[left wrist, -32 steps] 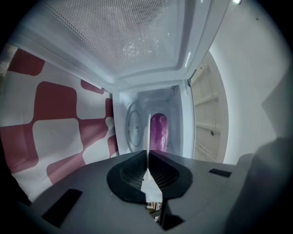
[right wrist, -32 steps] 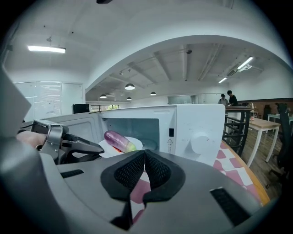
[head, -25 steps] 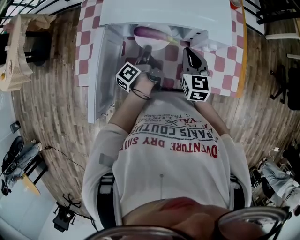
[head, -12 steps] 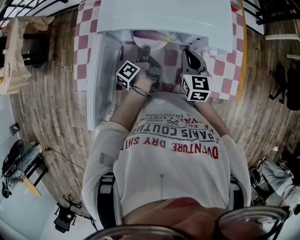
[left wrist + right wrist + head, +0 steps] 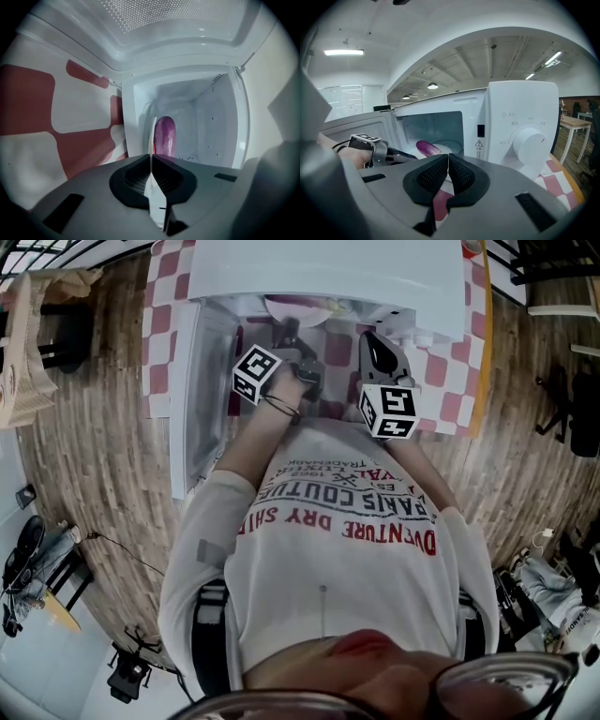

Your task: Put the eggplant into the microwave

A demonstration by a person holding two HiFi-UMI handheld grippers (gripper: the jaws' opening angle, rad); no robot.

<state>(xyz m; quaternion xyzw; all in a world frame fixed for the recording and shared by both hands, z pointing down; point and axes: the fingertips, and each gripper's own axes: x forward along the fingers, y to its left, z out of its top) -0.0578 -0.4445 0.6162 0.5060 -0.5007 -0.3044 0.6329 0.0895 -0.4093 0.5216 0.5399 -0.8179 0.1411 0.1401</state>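
Purple eggplant (image 5: 165, 136) on a white plate (image 5: 153, 129), inside the open microwave (image 5: 520, 112) on a red-and-white check cloth (image 5: 441, 362): the left gripper (image 5: 151, 158) is clamped on the plate's near rim, the thin white edge pinched btwn its pads, and reaches through the oven's mouth w/ the door (image 5: 202, 381) swung wide at its left. The veg lies straight ahead of that gripper, just past the pinched rim, its long axis across the mouth of the oven, not along the gripper's line. Right gripper (image 5: 448, 158), jaws together on nothing, hangs outside in front of the control panel & dial (image 5: 529, 143), right of the cavity, so the left hand is by far the nearer. Whether the plate rests on the cavity floor can't be told. Judged from this, what's left is to set the plate down, let go of the rim and draw the left gripper straight back, approx along its own line, w/o dragging the plate out
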